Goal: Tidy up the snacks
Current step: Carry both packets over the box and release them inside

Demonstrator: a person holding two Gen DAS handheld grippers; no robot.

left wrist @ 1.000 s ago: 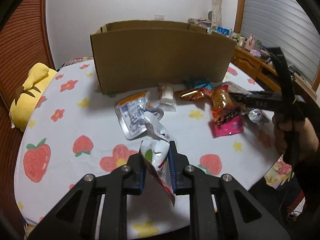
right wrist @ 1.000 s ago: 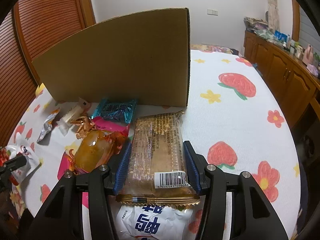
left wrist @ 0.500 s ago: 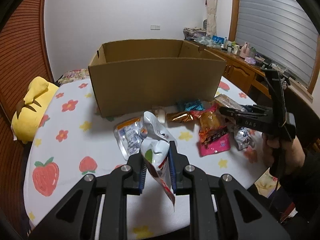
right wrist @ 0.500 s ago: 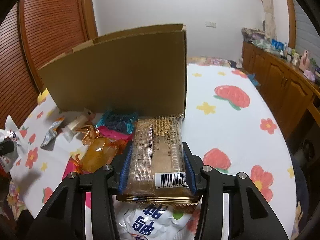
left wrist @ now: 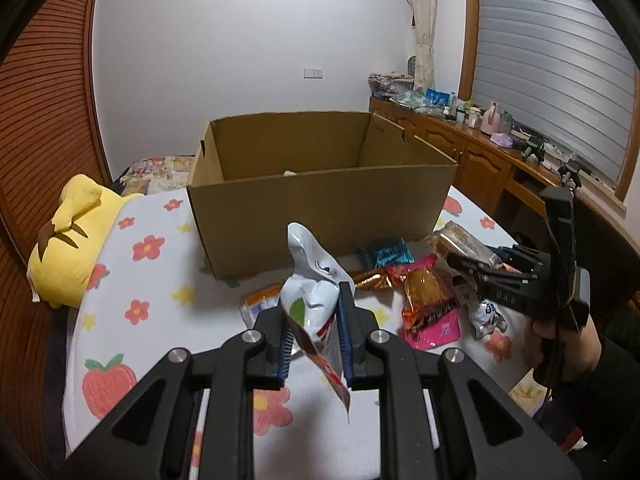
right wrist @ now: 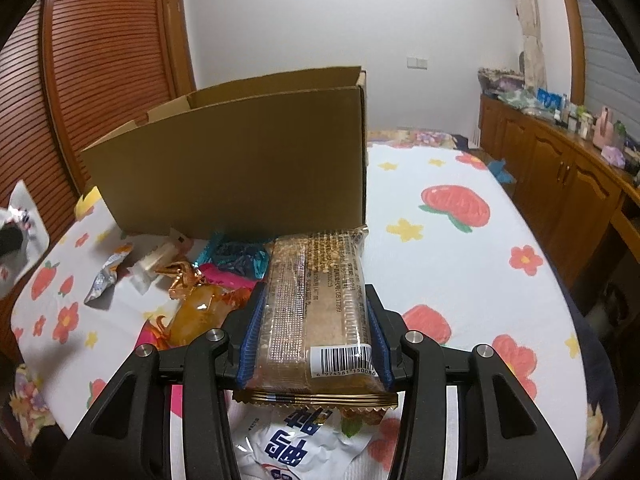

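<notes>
1. We see the cardboard box (left wrist: 320,204) standing open-topped on the table (left wrist: 160,280), its near wall just behind the loose snacks; bare flowered cloth lies open to the left and front.
2. Our left gripper (left wrist: 314,336) is clamped shut on a crinkled white pouch (left wrist: 310,280), which is lifted clear of the table.
3. Our right gripper (right wrist: 314,340) is closed on a flat, clear-wrapped cracker pack (right wrist: 316,300), rectangular with a barcode at its near end.
4. On the cloth lie a glossy orange packet (left wrist: 428,296), a pink one beneath it and a teal wrapper (left wrist: 386,255).
5. Against a second ago, the left gripper has risen: the box's inside now shows, where before only its wall did.
</notes>
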